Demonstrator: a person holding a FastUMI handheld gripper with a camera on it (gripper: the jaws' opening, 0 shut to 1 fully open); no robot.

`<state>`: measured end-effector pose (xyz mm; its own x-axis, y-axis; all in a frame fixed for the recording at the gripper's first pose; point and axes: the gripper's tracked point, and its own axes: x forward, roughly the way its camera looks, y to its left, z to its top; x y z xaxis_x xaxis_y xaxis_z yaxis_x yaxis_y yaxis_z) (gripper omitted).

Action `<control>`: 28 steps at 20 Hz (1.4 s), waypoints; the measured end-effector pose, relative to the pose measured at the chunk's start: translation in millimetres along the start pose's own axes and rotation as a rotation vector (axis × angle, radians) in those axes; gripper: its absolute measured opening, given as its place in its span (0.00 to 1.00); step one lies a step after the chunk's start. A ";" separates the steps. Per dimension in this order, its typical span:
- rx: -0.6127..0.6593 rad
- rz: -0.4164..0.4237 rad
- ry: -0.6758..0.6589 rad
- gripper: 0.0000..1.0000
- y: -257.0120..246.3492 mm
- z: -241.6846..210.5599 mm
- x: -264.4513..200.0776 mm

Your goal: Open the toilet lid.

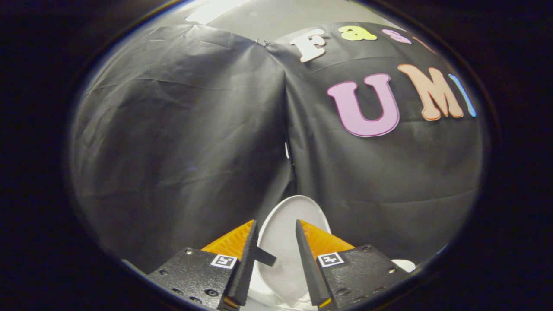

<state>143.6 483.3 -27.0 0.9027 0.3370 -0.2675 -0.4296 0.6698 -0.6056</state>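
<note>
from my seat the black cloth wall (pixel 181 129) hangs creased on the left. my gripper (pixel 276 229) holds its fingers narrowly parted, gripping nothing; the white toilet lid (pixel 285 229) shows between and just beyond them, seemingly raised against the wall. my worry: the smooth lid could slip past them and drop back. right of the fingers, more cloth.
</note>
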 end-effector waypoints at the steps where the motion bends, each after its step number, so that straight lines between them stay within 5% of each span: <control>1: 0.005 -0.022 0.000 0.54 -11.0 2.7 -7.5; 15: -0.021 -0.216 -0.246 0.60 -148.9 36.5 -147.8; 22: -0.072 -0.300 -0.258 0.60 -223.5 13.5 -225.6; 28: 0.028 -0.383 -0.218 0.60 -292.6 -28.1 -277.3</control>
<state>19.7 175.3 203.4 0.9718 0.1908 0.1389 -0.0682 0.7905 -0.6086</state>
